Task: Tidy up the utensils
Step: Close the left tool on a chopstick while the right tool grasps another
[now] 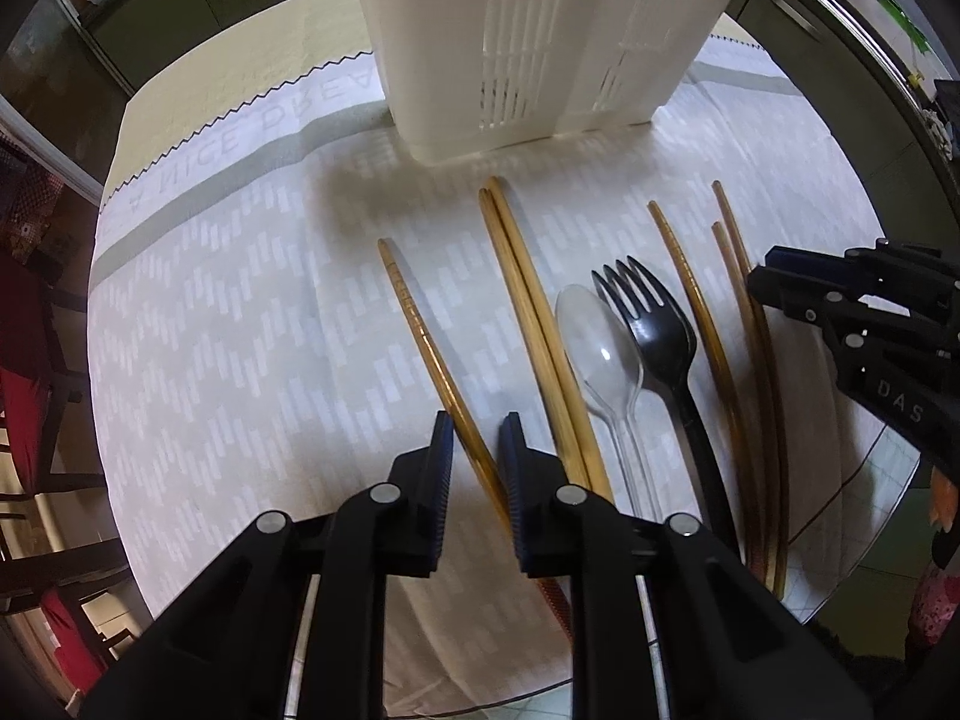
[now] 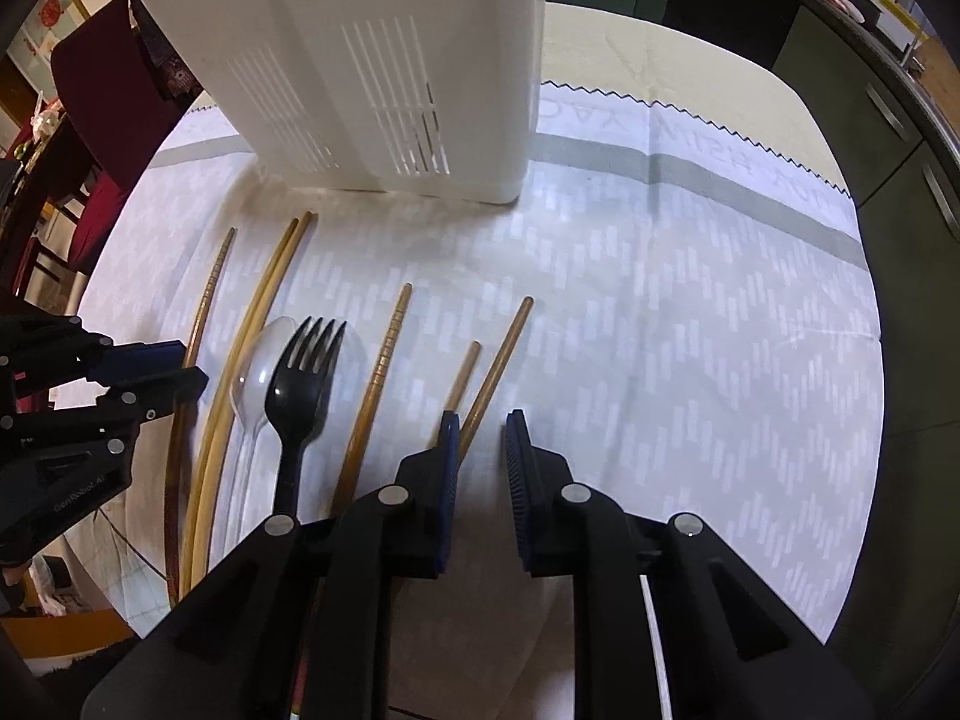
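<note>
Two grippers hang over a pale patterned cloth (image 1: pixel 240 360), both pointing steeply down at a row of utensils laid in front of a white slotted caddy (image 1: pixel 528 48) that stands upright at the far side. The left gripper (image 1: pixel 476 438) has its jaws drawn close with a narrow gap, straddling the leftmost brown chopstick (image 1: pixel 420 324); whether the pads actually press it I cannot tell. The right gripper (image 2: pixel 483 438) is likewise nearly closed, and a chopstick (image 2: pixel 501 354) passes just beside its left pad (touching or not is unclear). Between them lie a pale chopstick pair (image 1: pixel 528 306), a clear plastic spoon (image 1: pixel 591 348) and a black plastic fork (image 1: pixel 657 324) side by side, then more brown chopsticks (image 1: pixel 690 288).
</note>
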A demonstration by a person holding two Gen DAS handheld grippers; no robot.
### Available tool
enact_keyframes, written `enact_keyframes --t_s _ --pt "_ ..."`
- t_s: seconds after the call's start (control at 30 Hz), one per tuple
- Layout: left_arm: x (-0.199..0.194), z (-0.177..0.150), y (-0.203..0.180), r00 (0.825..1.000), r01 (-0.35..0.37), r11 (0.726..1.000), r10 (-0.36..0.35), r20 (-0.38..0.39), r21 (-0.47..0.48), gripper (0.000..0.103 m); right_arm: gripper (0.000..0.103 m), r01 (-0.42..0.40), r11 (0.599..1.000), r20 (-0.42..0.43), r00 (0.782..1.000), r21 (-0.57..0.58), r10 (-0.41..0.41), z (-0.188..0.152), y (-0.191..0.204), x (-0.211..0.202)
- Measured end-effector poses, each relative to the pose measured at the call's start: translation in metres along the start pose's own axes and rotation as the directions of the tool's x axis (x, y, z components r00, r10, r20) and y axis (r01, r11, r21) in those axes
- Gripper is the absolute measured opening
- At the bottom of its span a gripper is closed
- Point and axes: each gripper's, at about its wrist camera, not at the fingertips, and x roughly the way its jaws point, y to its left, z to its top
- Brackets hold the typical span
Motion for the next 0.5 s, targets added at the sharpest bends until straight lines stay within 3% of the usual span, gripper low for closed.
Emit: enact_keyframes --t_s 0.17,0.5 --pt "0.001 -0.001 -0.001 1.0 0.0 1.0 0.0 -0.001 0.002 0.017 0.018 -0.023 1.0 -0.029 0.999 0.008 0.023 -0.003 -0.001 0.003" --pt "0.004 -0.002 0.002 1.0 0.003 1.0 -0.003 -0.013 -0.008 0.017 0.018 0.03 0.999 -0.056 0.998 -0.043 -0.033 0.007 0.02 0.006"
